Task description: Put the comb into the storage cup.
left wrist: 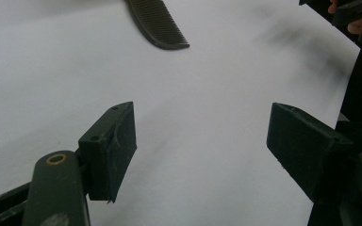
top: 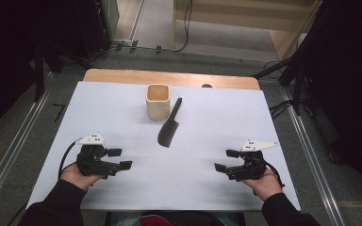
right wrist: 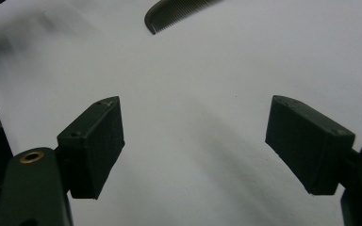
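A black comb (top: 169, 126) lies flat near the middle of the white table top (top: 122, 108), its thin handle pointing away from me. Just left of the handle stands a small square wooden cup (top: 158, 100), upright and empty as far as I can see. My left gripper (top: 120, 158) rests at the near left, open, nothing between its jaws. My right gripper (top: 226, 160) sits at the near right, open and empty too. The comb's toothed end (left wrist: 158, 23) shows ahead of the left gripper (left wrist: 200, 141) and also ahead (right wrist: 179, 12) of the right gripper (right wrist: 195, 141).
The white sheet covers a wooden table whose far edge (top: 169, 77) shows behind the cup. Dark stands and cables (top: 283, 70) surround the table on the floor. The person's hands and dark sleeves (top: 56, 200) come in at the bottom.
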Demonstrator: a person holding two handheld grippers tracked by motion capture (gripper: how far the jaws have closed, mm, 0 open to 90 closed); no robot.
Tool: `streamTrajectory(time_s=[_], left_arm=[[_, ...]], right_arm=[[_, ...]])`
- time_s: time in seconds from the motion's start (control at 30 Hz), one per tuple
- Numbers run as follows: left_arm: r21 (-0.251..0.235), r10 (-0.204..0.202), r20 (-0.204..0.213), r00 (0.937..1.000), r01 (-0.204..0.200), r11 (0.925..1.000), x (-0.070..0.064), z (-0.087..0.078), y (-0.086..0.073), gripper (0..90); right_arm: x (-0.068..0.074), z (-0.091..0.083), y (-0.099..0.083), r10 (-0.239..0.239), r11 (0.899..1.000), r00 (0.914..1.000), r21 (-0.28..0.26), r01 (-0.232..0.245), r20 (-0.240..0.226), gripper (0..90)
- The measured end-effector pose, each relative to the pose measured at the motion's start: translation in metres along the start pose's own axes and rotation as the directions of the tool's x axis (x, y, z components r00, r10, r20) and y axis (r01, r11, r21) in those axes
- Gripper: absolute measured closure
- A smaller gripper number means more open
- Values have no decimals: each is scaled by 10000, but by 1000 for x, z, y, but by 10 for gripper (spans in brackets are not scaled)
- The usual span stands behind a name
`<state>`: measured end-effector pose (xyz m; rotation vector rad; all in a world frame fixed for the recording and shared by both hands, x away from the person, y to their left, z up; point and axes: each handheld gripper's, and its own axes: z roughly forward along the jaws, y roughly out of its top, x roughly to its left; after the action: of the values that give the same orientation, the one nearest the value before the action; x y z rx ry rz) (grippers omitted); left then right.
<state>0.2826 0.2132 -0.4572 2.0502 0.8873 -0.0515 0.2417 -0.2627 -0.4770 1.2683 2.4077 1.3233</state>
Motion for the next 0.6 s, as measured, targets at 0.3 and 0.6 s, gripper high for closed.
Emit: streamTrajectory(time_s=[0.3, 0.6], left_arm=[[-68, -22, -8, 10000, 22, 10000, 0, -1, 0, 251], [-66, -111, 11, 9999, 111, 9999, 3, 0, 0, 251]], right_arm=[[0, 0, 1, 37, 10000, 10000, -22, -37, -60, 183], [-1, 1, 14, 95, 9995, 9999, -309, -99, -119, 182]])
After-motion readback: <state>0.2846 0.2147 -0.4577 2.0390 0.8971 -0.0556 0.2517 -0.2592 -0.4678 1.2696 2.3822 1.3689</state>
